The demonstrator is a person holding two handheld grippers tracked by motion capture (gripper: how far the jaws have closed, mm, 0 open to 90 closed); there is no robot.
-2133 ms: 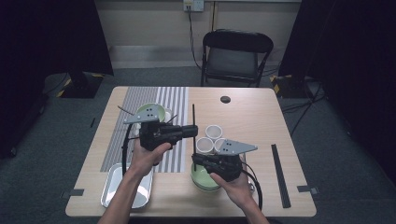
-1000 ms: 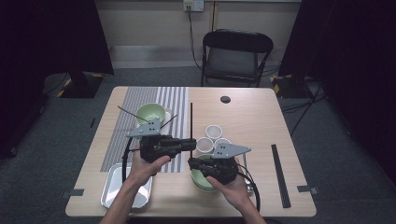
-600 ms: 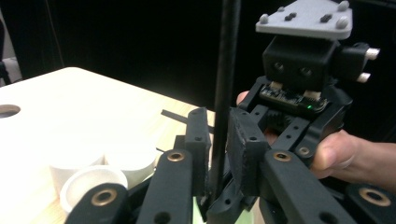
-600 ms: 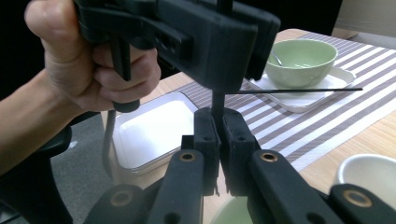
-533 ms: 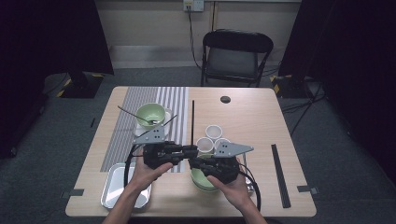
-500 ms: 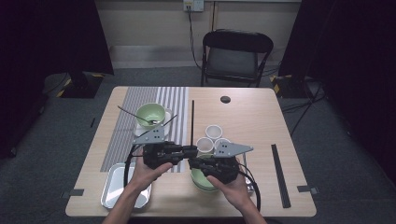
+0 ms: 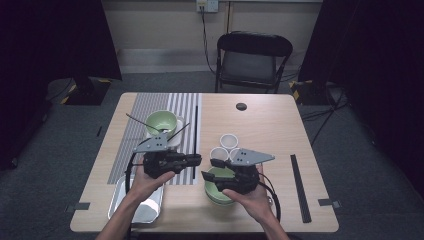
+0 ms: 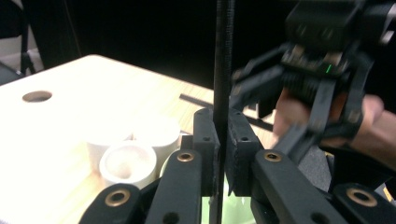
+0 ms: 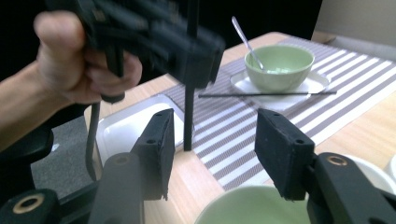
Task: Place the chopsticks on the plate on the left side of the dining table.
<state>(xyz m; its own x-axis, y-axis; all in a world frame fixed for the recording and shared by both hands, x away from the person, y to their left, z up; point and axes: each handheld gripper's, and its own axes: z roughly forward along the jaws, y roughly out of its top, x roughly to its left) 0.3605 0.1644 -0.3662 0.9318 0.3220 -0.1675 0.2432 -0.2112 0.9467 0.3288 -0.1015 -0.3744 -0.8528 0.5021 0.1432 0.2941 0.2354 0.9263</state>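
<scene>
A striped placemat (image 7: pixel 150 131) on the table (image 7: pixel 260 125) carries a far green bowl (image 7: pixel 161 121), while a second green bowl (image 7: pixel 219 187) sits at the near edge under the right gripper (image 9: pixel 212 149). That gripper's jaws have just been opening with nothing between them, apparently having passed its load across. The left gripper (image 8: pixel 219 154) is clamped on a black chopstick (image 8: pixel 222 70), holding it upright over the mat's near edge beside the nearer bowl.

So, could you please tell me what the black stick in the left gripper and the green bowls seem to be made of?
Black stick: matte, thin and straight, probably plastic or lacquered wood; I can't tell which. Green bowls: smooth, faintly glossy, likely glazed ceramic or melamine.
</scene>
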